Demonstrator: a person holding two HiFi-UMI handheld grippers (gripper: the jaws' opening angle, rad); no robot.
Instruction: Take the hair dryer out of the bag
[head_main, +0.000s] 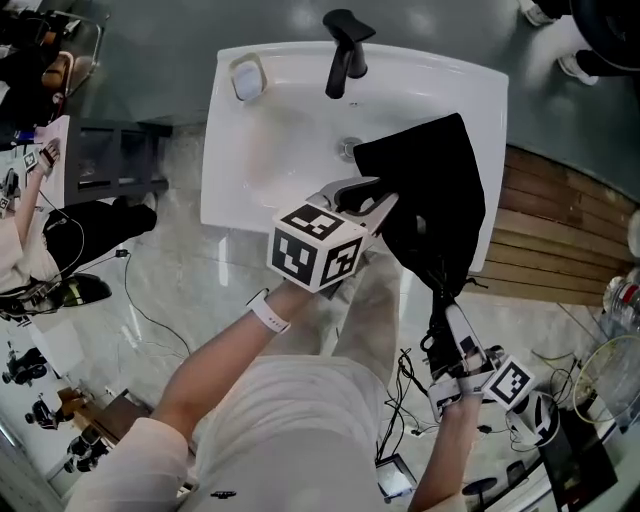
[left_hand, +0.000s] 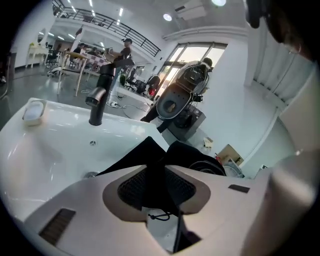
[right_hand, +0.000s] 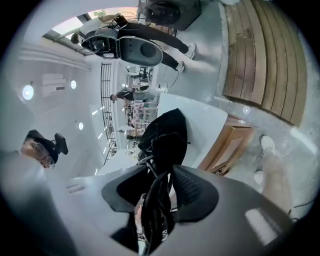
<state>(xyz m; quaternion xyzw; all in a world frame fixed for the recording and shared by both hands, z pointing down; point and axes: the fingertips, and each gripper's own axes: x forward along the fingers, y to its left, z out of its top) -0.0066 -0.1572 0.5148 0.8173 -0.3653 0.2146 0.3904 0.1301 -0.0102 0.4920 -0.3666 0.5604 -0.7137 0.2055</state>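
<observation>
A black cloth bag lies over the right rim of the white sink, its lower end hanging off towards me. My left gripper is at the bag's left edge, jaws apart, with a fold of the bag standing between the pads. Below the sink, my right gripper points up at the hanging end. It is shut on a bundle of black cord that runs up into the bag. The hair dryer's body is hidden.
A black faucet stands at the back of the sink, and a soap dish sits at its back left corner. Wooden boards lie to the right. Loose cables and equipment cover the marble floor below.
</observation>
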